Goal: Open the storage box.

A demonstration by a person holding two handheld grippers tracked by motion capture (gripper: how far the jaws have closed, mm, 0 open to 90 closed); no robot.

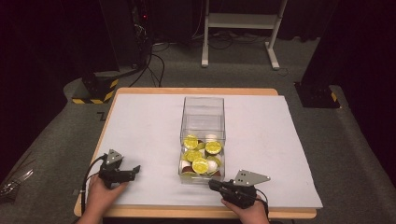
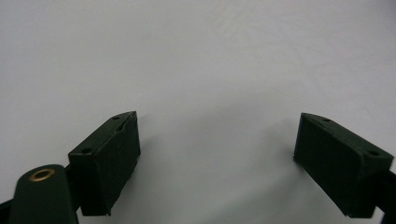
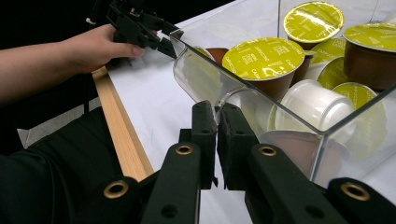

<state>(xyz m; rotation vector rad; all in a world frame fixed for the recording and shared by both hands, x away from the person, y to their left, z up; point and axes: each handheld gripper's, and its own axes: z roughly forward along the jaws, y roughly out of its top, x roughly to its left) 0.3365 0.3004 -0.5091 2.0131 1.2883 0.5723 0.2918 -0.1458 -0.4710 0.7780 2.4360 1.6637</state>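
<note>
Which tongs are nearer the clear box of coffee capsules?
Right. The right tongs sit at the clear box near corner, shut; the left tongs rest apart on the white sheet, open.

Box: clear plastic box (image 1: 202, 112), upright and open-topped, mid-surface, near end closest to the person.
Capsules: yellow-lidded coffee capsules (image 1: 200, 164) heaped in its near end, some tipped.
Count: perhaps ten; unclear.
</note>
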